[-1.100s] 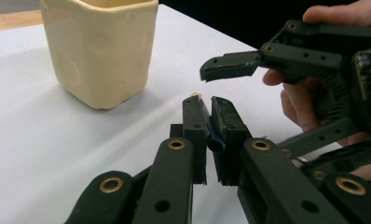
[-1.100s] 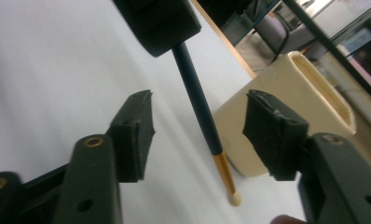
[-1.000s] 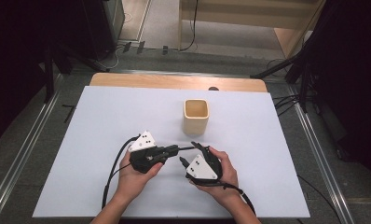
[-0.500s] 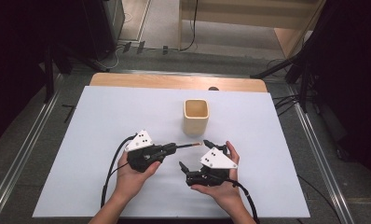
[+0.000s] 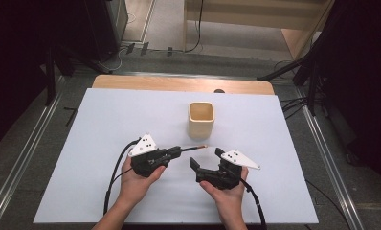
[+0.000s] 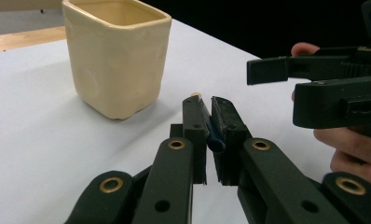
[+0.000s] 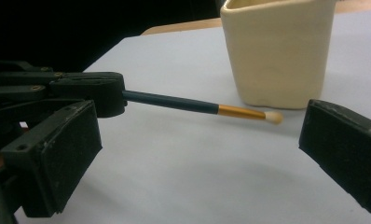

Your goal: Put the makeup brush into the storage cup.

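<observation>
Your left gripper (image 5: 175,152) is clenched on a slim brush with a dark blue-green handle, a gold metal ferrule and a pale rounded tip (image 5: 192,148); in the left gripper view the handle sits pinched between the two black pads (image 6: 195,122), and in the right gripper view the brush (image 7: 200,107) projects level from those jaws, held clear of the white bench top (image 5: 107,120), with its tip just in front of the base of the cream square ceramic cup (image 7: 279,51). That cup (image 5: 201,120) stands upright and open-mouthed, toward the far edge of the bench and right of its middle, apart from both tools. Your right gripper (image 5: 206,158) is released: its jaws stand wide apart with nothing between them, and they have just been opening. Compared with the frame a second ago, when your right gripper sat close against the end of the brush beside the left one, it now sits apart from the brush, nearer the near edge and a little to the right, jaws pointing toward the left tool. Your left hand (image 5: 137,178) and the brush hold the same place as before, near the middle of the near half of the bench. The cup has not shifted. Your right hand (image 5: 227,194) grips its tool from beneath, cable (image 5: 256,203) trailing toward the near edge.
</observation>
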A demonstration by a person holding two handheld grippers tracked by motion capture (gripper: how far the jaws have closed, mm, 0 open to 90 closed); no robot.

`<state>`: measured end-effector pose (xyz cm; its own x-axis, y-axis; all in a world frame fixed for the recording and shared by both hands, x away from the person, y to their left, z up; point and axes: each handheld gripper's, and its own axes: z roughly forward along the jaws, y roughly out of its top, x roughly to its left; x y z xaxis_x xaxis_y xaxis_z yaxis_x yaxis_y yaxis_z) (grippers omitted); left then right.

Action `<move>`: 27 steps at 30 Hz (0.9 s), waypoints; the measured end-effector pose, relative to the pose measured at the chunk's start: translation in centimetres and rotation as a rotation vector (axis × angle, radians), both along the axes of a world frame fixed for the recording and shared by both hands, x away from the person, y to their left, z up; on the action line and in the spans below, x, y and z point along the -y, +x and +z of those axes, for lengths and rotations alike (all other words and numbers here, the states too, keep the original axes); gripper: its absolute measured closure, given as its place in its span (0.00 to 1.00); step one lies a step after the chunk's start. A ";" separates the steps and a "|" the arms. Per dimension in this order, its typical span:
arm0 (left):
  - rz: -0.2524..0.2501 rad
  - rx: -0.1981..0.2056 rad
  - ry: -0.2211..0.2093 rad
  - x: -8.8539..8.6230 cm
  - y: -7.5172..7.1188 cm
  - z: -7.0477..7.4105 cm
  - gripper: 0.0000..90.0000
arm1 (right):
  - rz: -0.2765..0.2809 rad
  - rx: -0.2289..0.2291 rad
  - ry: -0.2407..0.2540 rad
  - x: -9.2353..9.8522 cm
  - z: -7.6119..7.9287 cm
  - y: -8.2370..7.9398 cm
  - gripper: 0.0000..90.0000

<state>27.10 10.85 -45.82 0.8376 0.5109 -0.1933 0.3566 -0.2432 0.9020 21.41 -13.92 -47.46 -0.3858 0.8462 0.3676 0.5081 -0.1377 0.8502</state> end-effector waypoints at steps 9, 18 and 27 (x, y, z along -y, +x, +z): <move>0.009 0.013 -0.009 0.0 -0.1 -0.1 0.95 | -0.066 -0.055 0.130 -0.4 -0.4 0.2 0.01; 0.013 0.030 -0.014 0.0 -0.3 0.0 0.95 | -0.145 -0.176 0.389 -0.1 -0.2 0.5 0.03; 0.015 0.035 -0.022 0.1 -0.4 0.1 0.95 | -0.185 -0.262 0.513 0.0 -0.5 0.8 0.06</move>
<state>26.70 10.79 -45.75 0.8363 0.5197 -0.1749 0.3278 -0.2181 0.9192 22.17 -13.89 -48.00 -0.0909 0.5800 0.8095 0.6198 -0.6033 0.5018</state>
